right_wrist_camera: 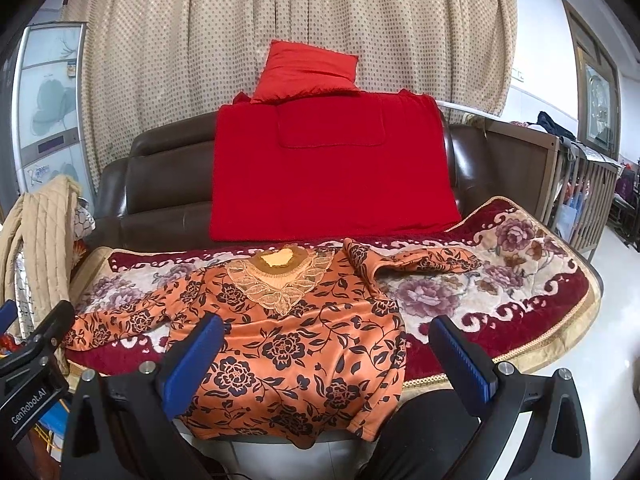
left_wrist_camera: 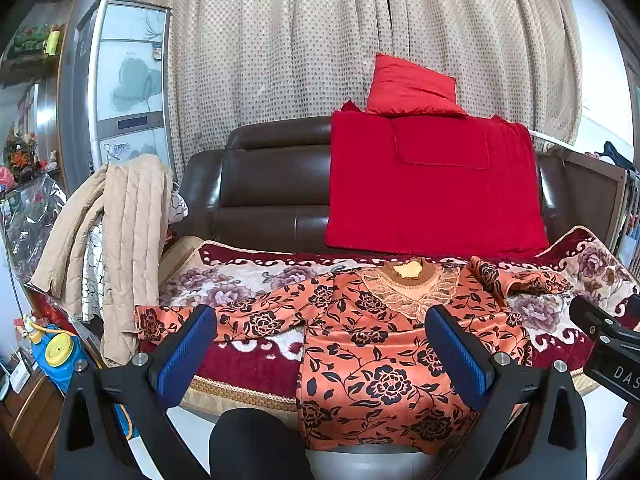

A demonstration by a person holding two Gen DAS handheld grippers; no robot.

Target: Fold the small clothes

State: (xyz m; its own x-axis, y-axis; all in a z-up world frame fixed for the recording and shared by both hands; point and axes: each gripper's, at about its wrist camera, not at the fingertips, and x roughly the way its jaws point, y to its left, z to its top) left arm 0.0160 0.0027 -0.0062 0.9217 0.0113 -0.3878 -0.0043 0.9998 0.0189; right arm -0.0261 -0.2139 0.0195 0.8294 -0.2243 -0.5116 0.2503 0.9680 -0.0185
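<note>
Here, the orange long-sleeved top printed with black roses and trimmed with a lace yoke at the neck (right_wrist_camera: 292, 344) lies face up and spread flat on the floral, burgundy-bordered plush cover (right_wrist_camera: 500, 280) of the brown leather sofa (right_wrist_camera: 168, 176). Its collar points toward the backrest and its hem hangs over the front edge of the seat. Its sleeve on the left of the views (left_wrist_camera: 208, 316) stretches out straight. The other sleeve (right_wrist_camera: 420, 262) is bent back near the shoulder and lies crumpled.

The fabric looks soft, light and slightly sheeny, so it will likely drape and slide rather than hold a crease. The plush cover beneath should give it some grip. The best holds seem to be a sleeve cuff, a shoulder seam or the hem corners, where doubled cloth gives the pads something to pinch. The lace yoke looks delicate and is better left alone.

The left gripper (left_wrist_camera: 320, 344) hovers above the top's left half with its blue-padded fingers (left_wrist_camera: 184, 356) spread wide and nothing between them. The right gripper (right_wrist_camera: 324, 354) hangs likewise over the lower body of the garment, jaws apart and empty.

Behind, a red knitted blanket (right_wrist_camera: 328, 176) drapes over the backrest with a red cushion (right_wrist_camera: 308, 70) on top. A beige quilted coat (left_wrist_camera: 128, 240) hangs over the armrest, and dotted beige curtains (right_wrist_camera: 280, 20) close the background.
</note>
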